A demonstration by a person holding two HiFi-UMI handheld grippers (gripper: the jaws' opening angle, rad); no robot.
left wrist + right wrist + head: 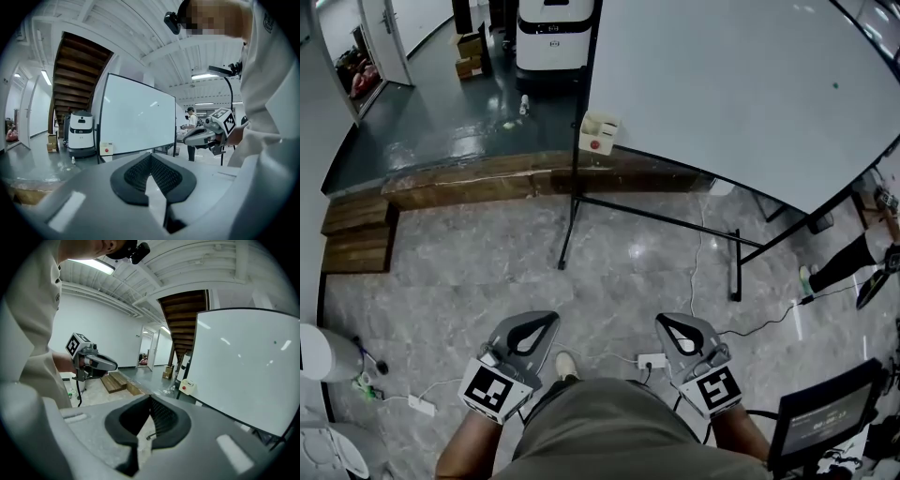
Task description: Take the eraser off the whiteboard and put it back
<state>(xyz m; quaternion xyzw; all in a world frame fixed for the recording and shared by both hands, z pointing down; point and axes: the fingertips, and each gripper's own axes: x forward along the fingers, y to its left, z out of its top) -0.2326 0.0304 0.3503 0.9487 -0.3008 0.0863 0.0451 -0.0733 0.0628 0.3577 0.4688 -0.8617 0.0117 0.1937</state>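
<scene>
The whiteboard (741,84) stands on its frame at the upper right of the head view, with a small box (598,133) at its lower left corner. Behind the frame a wooden step (487,178) runs off to the left. Beyond it, a wheeled machine (553,33) stands at the board's left edge. Near the person, well apart from the board, the left hand-held gripper (546,321) and the right hand-held gripper (667,323) sit side by side – a power strip (652,360) lies on the floor between them. A monitor (825,422) sits at the lower right.

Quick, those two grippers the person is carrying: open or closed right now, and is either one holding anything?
Left gripper: closed, holding nothing.
Right gripper: closed, holding nothing.
</scene>
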